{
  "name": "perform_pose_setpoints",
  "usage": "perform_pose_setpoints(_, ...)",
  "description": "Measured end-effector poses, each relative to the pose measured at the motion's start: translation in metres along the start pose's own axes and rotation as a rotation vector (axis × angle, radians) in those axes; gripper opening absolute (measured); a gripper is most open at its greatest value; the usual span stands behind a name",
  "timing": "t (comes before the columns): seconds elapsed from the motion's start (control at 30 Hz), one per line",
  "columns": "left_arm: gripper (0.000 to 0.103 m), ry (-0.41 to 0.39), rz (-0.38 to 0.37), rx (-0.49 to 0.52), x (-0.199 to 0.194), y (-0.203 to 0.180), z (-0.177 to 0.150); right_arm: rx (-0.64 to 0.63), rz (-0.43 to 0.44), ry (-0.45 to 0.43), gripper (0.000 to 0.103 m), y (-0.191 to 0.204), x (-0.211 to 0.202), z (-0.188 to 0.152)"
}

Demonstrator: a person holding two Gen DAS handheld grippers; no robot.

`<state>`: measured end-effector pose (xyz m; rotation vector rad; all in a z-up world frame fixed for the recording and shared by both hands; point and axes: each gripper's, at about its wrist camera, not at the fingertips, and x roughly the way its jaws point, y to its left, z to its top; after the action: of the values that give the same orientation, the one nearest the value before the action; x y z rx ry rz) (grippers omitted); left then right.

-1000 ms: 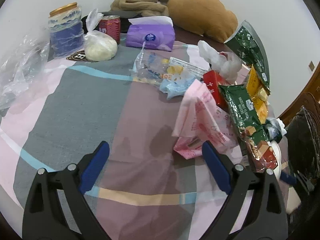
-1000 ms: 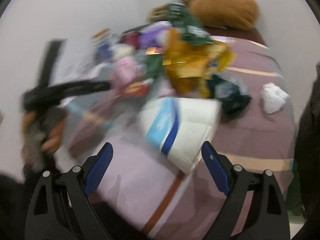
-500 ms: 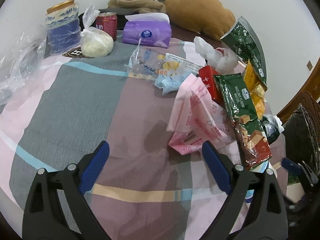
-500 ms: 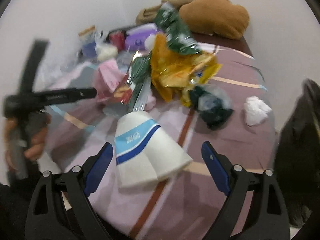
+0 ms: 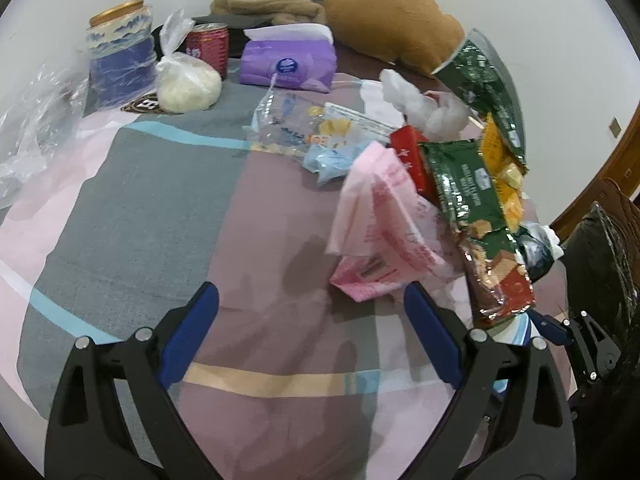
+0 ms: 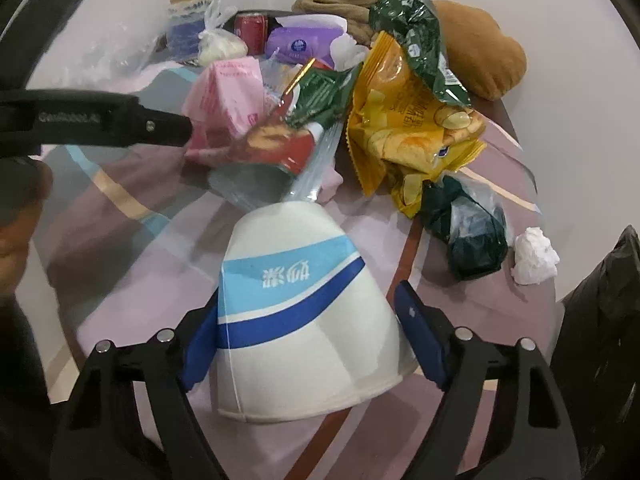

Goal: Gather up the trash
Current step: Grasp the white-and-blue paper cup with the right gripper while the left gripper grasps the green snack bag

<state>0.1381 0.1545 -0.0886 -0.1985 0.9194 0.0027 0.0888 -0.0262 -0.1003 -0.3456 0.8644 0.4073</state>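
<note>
A white paper cup point(image 6: 304, 312) with blue bands lies on its side on the striped cloth, between the open jaws of my right gripper point(image 6: 308, 344). Its fingers flank the cup; contact is unclear. Behind it lies a heap of trash: a red-green snack wrapper point(image 6: 288, 136), a yellow chip bag point(image 6: 408, 120), a pink bag point(image 6: 228, 88), a dark crumpled bag point(image 6: 468, 232) and a white tissue wad point(image 6: 534, 256). My left gripper point(image 5: 312, 340) is open and empty over bare cloth, left of the pink bag point(image 5: 380, 216) and wrapper point(image 5: 480, 224).
At the back stand a blue-white tin point(image 5: 120, 52), a red can point(image 5: 208, 46), a tied white bag point(image 5: 188, 84), a purple tissue pack point(image 5: 288, 62) and brown cushions point(image 5: 392, 28). A black bin bag point(image 6: 600, 320) hangs at the right edge. Clear plastic point(image 5: 28, 128) lies far left.
My right gripper has moved forward, so the paper cup now sits between its fingers. My left gripper has barely shifted.
</note>
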Motion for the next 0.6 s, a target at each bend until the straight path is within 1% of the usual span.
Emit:
perform_pose_setpoints(0.13,0.093,-0.006,-0.096,0.02,-0.009,-0.013,0.001,0.046,-0.016,-0.011,0.079,-0.012,-0.012,-0.012)
perform_pose_setpoints(0.23,0.093,-0.003,-0.146,0.069,-0.01,-0.035,0.003,0.099,-0.033,-0.012,0.079,-0.027,-0.019,-0.025)
perform_pose_setpoints(0.37,0.093,-0.006,-0.159,0.122,-0.004,-0.065,0.012,0.159,-0.038,-0.025,0.079,-0.045,-0.032,-0.044)
perform_pose_setpoints(0.47,0.093,0.027,-0.165,0.11,0.01,-0.08,0.021,0.194,-0.032,-0.04,0.079,-0.055,-0.038,-0.054)
perform_pose_setpoints(0.6,0.093,0.068,-0.177,0.072,0.028,-0.088,0.031,0.211,-0.011,-0.057,0.08,-0.06,-0.043,-0.065)
